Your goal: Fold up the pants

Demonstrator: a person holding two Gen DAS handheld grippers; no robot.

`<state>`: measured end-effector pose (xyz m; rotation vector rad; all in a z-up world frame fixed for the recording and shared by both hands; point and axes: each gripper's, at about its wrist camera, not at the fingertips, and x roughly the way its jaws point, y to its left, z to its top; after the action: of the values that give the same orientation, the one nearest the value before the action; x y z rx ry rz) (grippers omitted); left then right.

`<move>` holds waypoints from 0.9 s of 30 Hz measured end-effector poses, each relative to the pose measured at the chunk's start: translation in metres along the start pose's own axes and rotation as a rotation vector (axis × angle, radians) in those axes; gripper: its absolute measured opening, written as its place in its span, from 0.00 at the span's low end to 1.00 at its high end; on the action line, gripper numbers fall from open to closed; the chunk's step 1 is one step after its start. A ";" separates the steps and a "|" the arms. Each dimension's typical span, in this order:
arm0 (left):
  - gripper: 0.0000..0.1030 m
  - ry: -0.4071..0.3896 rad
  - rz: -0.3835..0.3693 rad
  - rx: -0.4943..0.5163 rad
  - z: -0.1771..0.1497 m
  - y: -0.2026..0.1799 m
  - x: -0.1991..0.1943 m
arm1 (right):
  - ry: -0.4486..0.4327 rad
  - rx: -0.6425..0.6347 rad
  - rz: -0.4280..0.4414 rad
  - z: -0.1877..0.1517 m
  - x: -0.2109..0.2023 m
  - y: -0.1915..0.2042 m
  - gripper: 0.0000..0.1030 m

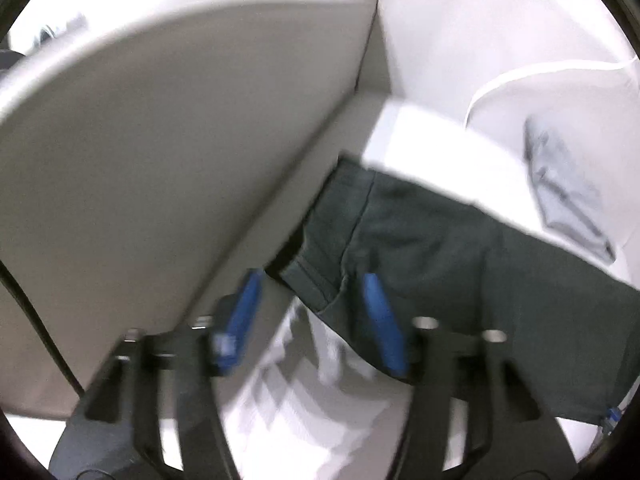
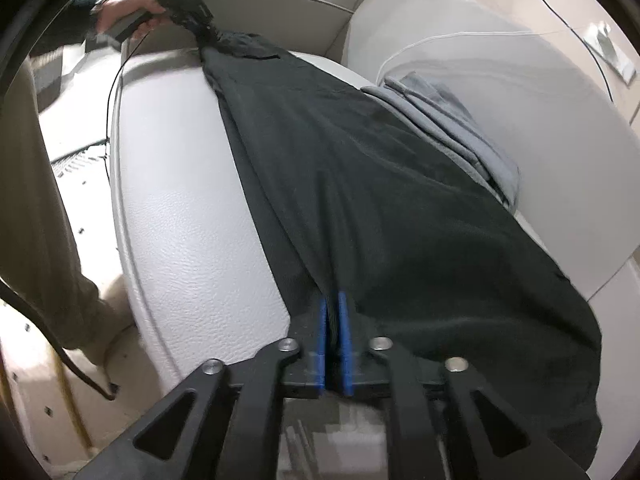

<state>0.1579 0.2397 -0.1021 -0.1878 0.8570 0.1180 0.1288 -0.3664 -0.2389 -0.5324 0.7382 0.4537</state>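
Note:
Dark green-black pants [image 2: 360, 184] lie stretched along a white leather sofa seat [image 2: 188, 216]. My right gripper [image 2: 335, 300] is shut on the near end of the pants, fabric pinched between its blue fingers. In the right wrist view my left gripper [image 2: 200, 20] is at the far end of the pants, touching the fabric. In the left wrist view my left gripper [image 1: 312, 280] is open, its blue fingers [image 1: 380, 312] on either side of the pants' hem corner [image 1: 316, 272]. That view is blurred.
Folded grey clothes [image 2: 448, 120] lie on the sofa beside the pants, also seen in the left wrist view [image 1: 564, 188]. A sofa cushion [image 1: 180, 140] rises left of the left gripper. A white cable [image 2: 440, 40] runs over the backrest. A checkered floor [image 1: 296, 400] shows below.

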 end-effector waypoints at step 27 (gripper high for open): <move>0.07 0.001 -0.136 0.179 -0.020 -0.008 0.058 | -0.014 0.194 0.139 0.022 0.033 -0.013 0.32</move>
<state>0.1821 0.2291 -0.1586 -0.0778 0.8486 -0.0862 0.1692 -0.3564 -0.2457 -0.2969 0.7997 0.5085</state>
